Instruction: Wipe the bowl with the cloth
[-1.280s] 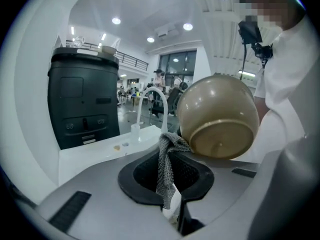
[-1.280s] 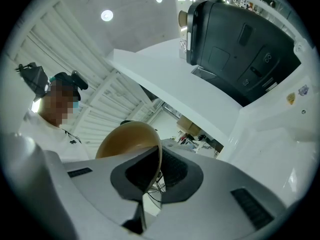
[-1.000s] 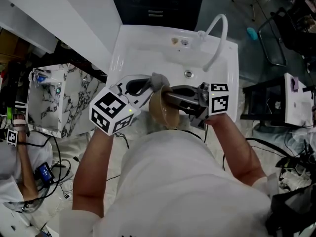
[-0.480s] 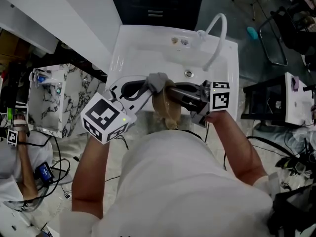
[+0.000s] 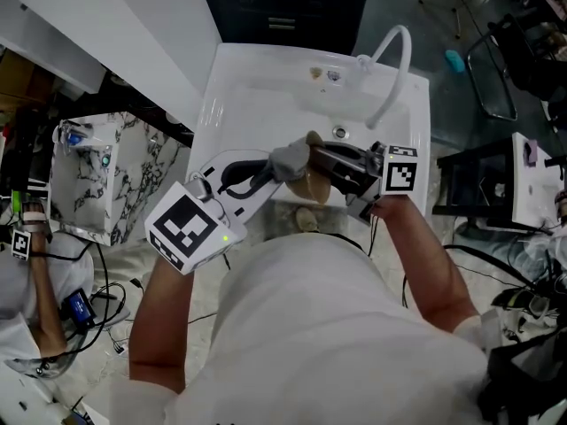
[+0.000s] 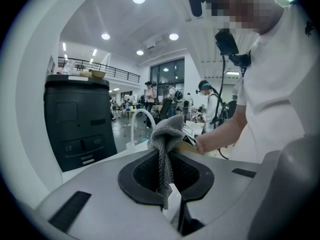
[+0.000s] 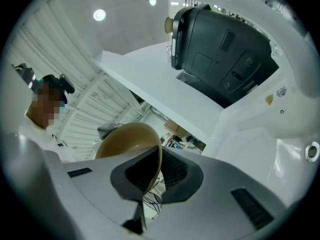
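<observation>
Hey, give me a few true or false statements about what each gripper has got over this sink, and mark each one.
1. The left gripper is shut on the grey cloth. True.
2. The bowl sits on the floor of the sink. False: the right gripper holds it up in the air over the sink.
3. The right gripper grips the bowl by its rim. True.
4. The faucet at the sink is black. False: it is white and curved.
</observation>
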Tool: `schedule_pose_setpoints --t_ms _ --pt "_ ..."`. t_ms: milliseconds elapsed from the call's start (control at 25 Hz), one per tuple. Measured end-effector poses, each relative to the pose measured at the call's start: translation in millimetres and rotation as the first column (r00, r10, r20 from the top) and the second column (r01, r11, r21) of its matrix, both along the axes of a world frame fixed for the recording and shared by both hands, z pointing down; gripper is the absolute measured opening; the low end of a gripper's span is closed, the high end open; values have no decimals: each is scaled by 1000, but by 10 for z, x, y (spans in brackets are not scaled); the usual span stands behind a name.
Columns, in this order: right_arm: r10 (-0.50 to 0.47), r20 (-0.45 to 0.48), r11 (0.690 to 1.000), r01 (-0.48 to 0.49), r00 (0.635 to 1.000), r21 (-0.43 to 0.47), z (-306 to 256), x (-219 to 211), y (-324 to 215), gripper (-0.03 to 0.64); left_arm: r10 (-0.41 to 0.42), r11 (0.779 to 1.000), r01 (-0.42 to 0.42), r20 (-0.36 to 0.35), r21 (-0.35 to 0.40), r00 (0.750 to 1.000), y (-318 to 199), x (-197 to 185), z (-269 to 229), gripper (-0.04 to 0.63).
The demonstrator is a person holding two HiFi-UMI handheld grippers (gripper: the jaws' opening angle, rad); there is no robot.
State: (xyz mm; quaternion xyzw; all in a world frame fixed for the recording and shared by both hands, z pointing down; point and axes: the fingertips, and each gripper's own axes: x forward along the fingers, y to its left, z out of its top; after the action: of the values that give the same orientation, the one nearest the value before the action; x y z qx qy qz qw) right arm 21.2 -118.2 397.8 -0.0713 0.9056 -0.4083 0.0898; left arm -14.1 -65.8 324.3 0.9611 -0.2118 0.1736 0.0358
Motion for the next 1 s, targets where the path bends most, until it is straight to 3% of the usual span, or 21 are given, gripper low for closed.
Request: schedule_pose_setpoints --t_ms 560,1000 --pt "94 61 995 -91 994 -50 -79 163 -208 20 160 986 -157 48 -50 986 346 301 269 35" --pt "70 130 997 -65 989 -35 -281 132 -181 20 161 982 -149 94 -119 982 262 288 589 35"
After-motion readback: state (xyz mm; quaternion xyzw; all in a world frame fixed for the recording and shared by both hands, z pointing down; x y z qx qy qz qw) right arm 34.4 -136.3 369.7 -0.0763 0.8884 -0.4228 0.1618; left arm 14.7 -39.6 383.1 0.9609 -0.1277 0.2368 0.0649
